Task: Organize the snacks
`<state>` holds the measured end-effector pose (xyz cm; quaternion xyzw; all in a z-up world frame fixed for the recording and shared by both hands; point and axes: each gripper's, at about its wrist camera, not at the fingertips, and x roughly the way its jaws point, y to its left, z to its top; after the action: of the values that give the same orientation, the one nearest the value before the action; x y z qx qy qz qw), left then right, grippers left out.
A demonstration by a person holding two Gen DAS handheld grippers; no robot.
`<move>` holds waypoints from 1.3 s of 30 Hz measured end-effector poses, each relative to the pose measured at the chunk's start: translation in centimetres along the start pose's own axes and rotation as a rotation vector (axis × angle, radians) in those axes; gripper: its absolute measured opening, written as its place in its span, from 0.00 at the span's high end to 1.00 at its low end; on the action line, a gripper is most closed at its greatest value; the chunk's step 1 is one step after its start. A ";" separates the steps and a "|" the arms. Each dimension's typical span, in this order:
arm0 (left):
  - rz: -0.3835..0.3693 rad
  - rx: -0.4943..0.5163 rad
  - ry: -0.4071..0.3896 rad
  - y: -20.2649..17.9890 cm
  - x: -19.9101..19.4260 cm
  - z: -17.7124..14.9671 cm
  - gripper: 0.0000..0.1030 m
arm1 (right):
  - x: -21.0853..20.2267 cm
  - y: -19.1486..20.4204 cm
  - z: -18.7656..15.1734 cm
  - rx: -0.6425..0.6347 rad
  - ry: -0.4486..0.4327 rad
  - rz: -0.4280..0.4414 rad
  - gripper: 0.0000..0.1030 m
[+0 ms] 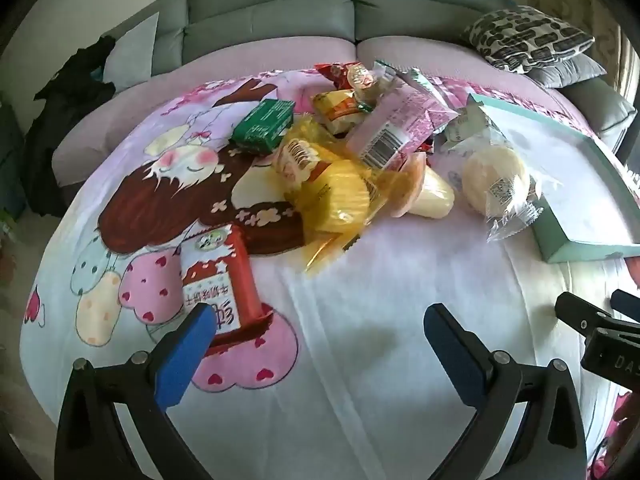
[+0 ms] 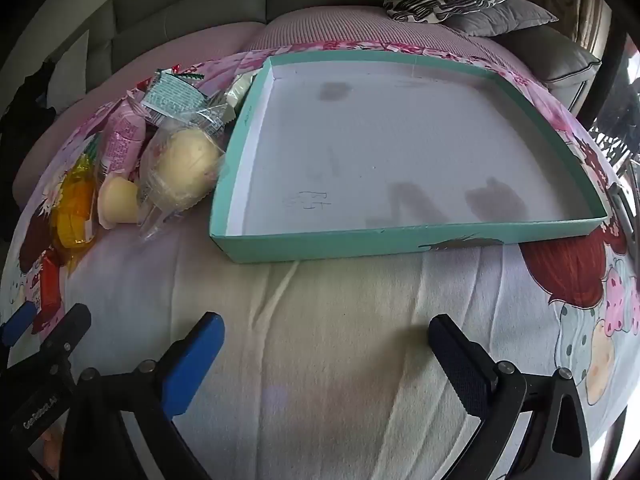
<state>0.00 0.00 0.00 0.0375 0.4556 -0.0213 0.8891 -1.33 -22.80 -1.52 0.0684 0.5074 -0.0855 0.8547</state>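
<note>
- A grey sofa (image 1: 272,12) with padded back cushions runs along the far side.
- Its seat carries a pale pink cover (image 1: 224,76).
- A cartoon-printed blanket (image 1: 360,280) lies spread over the front.
- A patterned black-and-cream pillow (image 1: 524,36) rests on a grey pillow (image 1: 572,70) at the right end.
- Dark clothing (image 1: 68,120) is heaped at the left end.
- Daylight illuminates the scene.

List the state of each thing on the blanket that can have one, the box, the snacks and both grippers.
Teal box: open-topped, empty.
Round bun: sealed in clear wrap, lying beside the box.
Red biscuit pack: closed, lying flat apart from the pile.
Green pack: closed, at the pile's edge.
Left gripper: open, empty.
Right gripper: open, empty.
</note>
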 end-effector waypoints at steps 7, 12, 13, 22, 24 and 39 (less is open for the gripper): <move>-0.001 0.013 -0.035 0.3 -0.3 -1.1 0.00 | 0.2 0.3 0.3 -0.001 0.004 0.002 0.00; 0.006 0.003 -0.005 0.3 -0.6 -0.8 0.00 | 0.1 0.1 0.3 -0.001 0.005 0.002 0.00; 0.011 -0.006 0.002 0.0 -0.8 -0.5 0.00 | 0.0 0.1 0.4 -0.001 0.005 0.002 0.00; 0.011 -0.019 -0.004 0.1 -1.0 -0.5 0.00 | 0.5 0.2 0.2 -0.004 0.008 0.000 0.00; 0.011 -0.020 -0.007 0.1 -1.1 -0.4 0.00 | 0.5 0.2 0.2 -0.004 0.009 0.000 0.00; 0.013 -0.024 -0.015 0.2 -1.1 -0.4 0.00 | 0.8 0.4 0.4 -0.014 0.023 -0.011 0.00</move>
<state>-0.92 0.23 0.70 0.0299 0.4490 -0.0102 0.8930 -0.49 -22.51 -2.05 0.0606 0.5182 -0.0859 0.8488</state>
